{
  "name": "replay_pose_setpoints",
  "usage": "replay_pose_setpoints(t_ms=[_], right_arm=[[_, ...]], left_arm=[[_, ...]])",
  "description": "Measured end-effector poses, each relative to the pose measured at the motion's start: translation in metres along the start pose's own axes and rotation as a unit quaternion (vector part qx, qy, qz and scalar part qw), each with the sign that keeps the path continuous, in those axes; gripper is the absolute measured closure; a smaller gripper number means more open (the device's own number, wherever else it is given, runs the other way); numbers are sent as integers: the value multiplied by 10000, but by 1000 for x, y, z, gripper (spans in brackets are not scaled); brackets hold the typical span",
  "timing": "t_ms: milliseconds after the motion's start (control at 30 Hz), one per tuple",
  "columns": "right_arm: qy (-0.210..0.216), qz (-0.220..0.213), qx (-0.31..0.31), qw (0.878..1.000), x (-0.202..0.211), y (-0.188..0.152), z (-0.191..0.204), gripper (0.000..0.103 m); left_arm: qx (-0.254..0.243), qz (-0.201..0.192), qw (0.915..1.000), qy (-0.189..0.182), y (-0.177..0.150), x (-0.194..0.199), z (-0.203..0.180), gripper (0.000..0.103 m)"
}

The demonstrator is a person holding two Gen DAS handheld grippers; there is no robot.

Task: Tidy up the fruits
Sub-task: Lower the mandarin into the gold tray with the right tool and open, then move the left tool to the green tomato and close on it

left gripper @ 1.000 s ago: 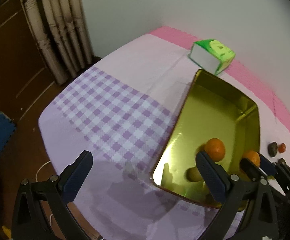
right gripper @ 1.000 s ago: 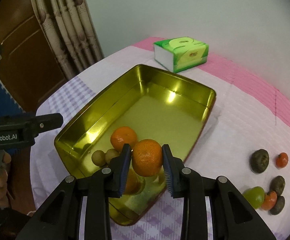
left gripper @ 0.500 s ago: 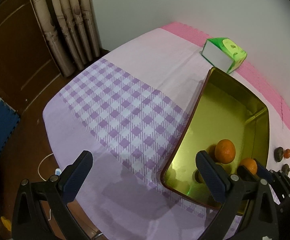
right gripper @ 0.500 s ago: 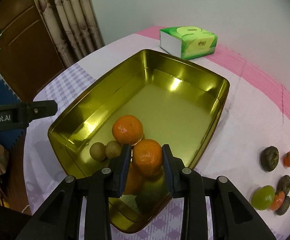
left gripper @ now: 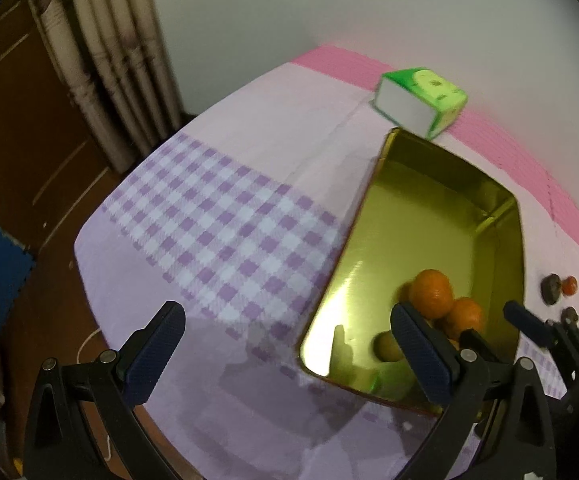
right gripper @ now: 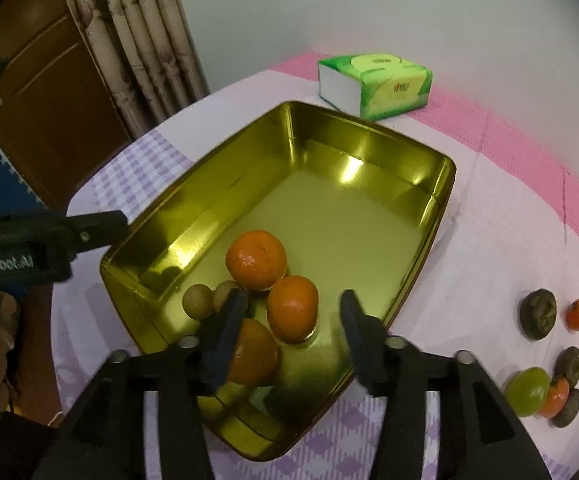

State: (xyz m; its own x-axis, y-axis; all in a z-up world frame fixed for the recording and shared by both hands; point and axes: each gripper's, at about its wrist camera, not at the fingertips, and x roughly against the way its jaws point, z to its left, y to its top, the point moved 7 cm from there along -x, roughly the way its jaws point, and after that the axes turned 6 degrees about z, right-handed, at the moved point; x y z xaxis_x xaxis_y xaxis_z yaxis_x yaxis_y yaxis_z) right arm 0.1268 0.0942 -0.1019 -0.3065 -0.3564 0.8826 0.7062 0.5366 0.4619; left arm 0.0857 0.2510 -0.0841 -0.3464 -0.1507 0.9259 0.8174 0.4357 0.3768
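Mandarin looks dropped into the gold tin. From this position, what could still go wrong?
The right gripper, jaws just opened, sits low inside the gold tin around the released mandarin; lifting out carelessly could knock it or the second mandarin. The remaining fruits lie loose on the cloth and might roll when approached.

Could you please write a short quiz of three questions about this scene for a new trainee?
1. True or false: the right gripper grips an orange.
2. Where is the green box? A) inside the tin B) beyond the tin
3. What does the left gripper hold?

Key: 1 false, its jaws have just been opening and the orange lies free in the tin. 2 B. 3 nothing, it is open.
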Motion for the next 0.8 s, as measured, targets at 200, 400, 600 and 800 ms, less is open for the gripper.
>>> replay_pose_setpoints(t_ms=[200, 400, 600, 800], right_arm=[[-137, -320, -164, 9993, 26, 1, -16, 28], [-525, -613, -697, 9943, 67, -18, -83, 13], [-1355, -621, -1666, 9747, 104, -68, -199, 5], [-1977, -484, -2524, 9460, 123, -130, -296, 5]], left_arm=[[-306, -147, 9993, -169, 1, 7, -16, 1], [-523, -192, 9980, -283, -1, 10, -26, 1], [-879, -160, 9952, -394, -6, 11, -45, 1], [-1415, -57, 9886, -514, -20, 14, -79, 1]])
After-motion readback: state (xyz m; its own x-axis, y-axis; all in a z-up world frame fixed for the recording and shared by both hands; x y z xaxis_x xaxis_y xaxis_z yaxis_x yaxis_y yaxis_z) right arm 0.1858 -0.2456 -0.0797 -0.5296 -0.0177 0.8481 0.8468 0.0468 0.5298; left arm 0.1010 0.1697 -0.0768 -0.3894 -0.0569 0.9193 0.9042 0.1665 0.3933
